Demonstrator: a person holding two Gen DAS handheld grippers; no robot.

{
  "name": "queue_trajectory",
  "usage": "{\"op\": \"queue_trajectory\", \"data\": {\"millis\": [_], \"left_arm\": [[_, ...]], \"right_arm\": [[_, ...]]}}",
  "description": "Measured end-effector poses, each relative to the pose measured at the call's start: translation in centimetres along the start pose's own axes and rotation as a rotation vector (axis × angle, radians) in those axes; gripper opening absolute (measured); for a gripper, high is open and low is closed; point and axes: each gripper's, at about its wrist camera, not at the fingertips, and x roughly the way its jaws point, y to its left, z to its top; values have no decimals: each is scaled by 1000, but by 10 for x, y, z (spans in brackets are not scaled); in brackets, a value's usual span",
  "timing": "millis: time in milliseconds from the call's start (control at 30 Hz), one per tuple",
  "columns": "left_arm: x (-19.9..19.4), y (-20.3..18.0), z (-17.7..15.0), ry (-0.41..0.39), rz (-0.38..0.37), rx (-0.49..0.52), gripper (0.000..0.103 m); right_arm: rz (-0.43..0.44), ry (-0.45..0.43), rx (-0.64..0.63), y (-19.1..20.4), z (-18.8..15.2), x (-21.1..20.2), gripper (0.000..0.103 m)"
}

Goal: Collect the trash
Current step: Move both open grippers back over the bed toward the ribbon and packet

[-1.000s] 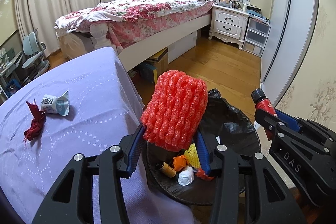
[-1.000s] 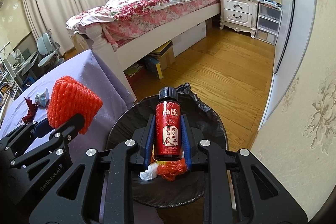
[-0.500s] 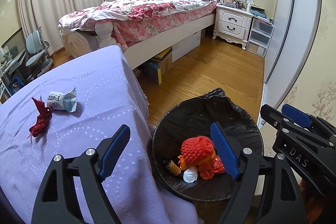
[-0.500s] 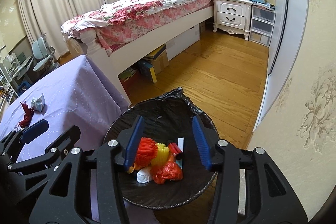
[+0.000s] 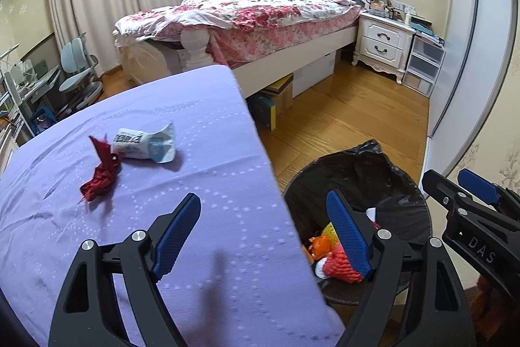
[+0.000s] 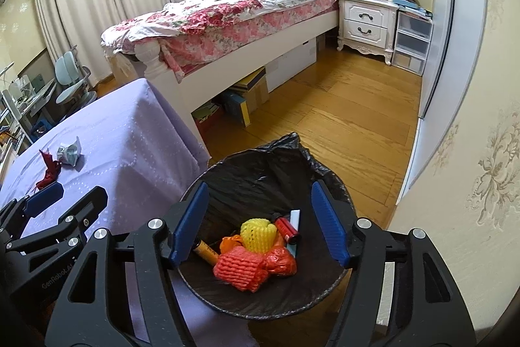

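Both empty: the left hand-held gripper (image 5: pixel 263 230) stands spread, the right hand-held gripper (image 6: pixel 260 223) is opening above the black-lined round bin (image 6: pixel 328 184); next, the crumpled white wrapper (image 5: pixel 144 143) on the purple-clothed bench (image 5: pixel 211 119).

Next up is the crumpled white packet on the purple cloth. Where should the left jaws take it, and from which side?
Grip the crumpled white packet across its thicker printed body, not the thin flared end on its right. Come from above, angled down, since it lies flat on the purple tablecloth. Stay on the side away from the red crumpled scrap, which touches its left end. The left gripper is open and empty.
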Motion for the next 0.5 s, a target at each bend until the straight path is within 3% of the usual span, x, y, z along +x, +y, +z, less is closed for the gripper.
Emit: {"op": "queue_trajectory", "data": {"millis": [500], "left_arm": [[-8,62,-14,13,95,-80,80]], "right_arm": [[78,29,-79,58,-6,7,66]]}}
